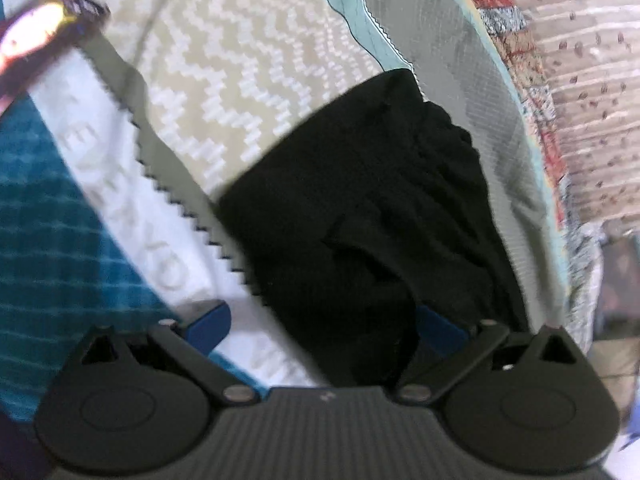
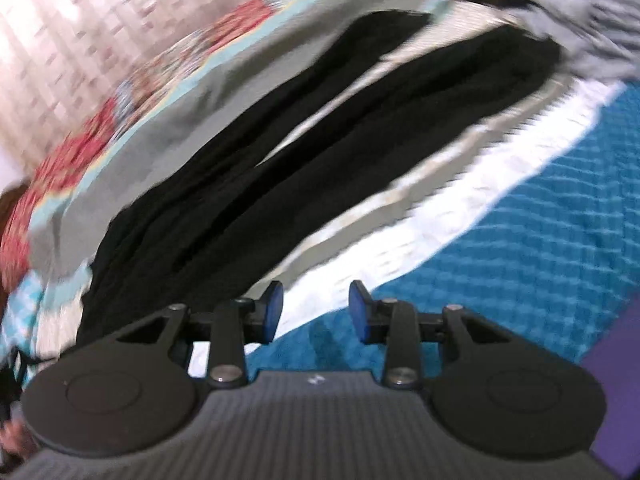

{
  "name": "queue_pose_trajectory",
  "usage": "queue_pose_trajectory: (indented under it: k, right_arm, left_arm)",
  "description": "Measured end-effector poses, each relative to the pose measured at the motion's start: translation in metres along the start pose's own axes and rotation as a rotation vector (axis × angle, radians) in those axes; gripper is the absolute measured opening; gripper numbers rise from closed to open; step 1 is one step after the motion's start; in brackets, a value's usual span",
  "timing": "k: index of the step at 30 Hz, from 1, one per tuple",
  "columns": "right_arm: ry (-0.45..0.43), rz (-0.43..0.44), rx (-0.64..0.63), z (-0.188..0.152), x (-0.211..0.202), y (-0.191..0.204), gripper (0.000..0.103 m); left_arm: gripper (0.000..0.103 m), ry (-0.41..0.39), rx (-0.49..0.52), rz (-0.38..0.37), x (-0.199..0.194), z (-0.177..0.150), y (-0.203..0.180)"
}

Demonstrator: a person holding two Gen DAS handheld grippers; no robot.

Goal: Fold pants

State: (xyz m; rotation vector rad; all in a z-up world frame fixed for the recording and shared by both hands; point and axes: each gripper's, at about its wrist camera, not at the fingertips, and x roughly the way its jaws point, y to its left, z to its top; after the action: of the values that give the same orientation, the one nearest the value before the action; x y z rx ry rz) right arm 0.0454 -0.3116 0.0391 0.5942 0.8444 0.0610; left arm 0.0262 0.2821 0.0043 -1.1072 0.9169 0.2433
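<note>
The black pants (image 2: 304,152) lie spread on the patterned bedspread (image 1: 224,80), legs side by side and running toward its far edge, waistband end near the left gripper (image 1: 324,320). That gripper's jaws stand wide with black cloth lying between them, apparently not pinched, though the view is blurred. The right gripper (image 2: 316,312) hangs with jaws parted and empty just beside the pants; the cloth looks soft, light and limp, so take it at the waistband corners.

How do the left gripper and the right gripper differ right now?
The left gripper has its blue pads spread wide; the right gripper has its pads closer together, though still apart. Black pants fabric lies between the left gripper's pads and hides part of one, while the gap between the right gripper's pads holds nothing and the pants lie beyond them. Both are open, black-bodied, with blue pads.
</note>
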Motion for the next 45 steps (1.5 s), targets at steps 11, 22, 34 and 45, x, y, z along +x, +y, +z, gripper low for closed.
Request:
queue_pose_trajectory:
  k: [11,22,34,45]
  right_arm:
    - [-0.239,-0.123,0.282,0.091,-0.004,-0.119,0.047]
    - [-0.254,-0.241,0.200,0.143,0.040,-0.132,0.011]
    - [-0.426,-0.267,0.178,0.116,-0.082,-0.166,0.010]
    - [-0.519,-0.527,0.292,0.085,-0.101,-0.184,0.055]
  left_arm:
    - [0.012,-0.042,0.010,0.055,-0.007,-0.009,-0.016]
    - [0.012,-0.098,0.060,0.083,-0.061,-0.013,-0.055]
    - [0.010,-0.116,0.112,0.119,-0.102,-0.021,-0.030]
    - [0.045,-0.116,0.077,0.234,-0.108,-0.037,0.021]
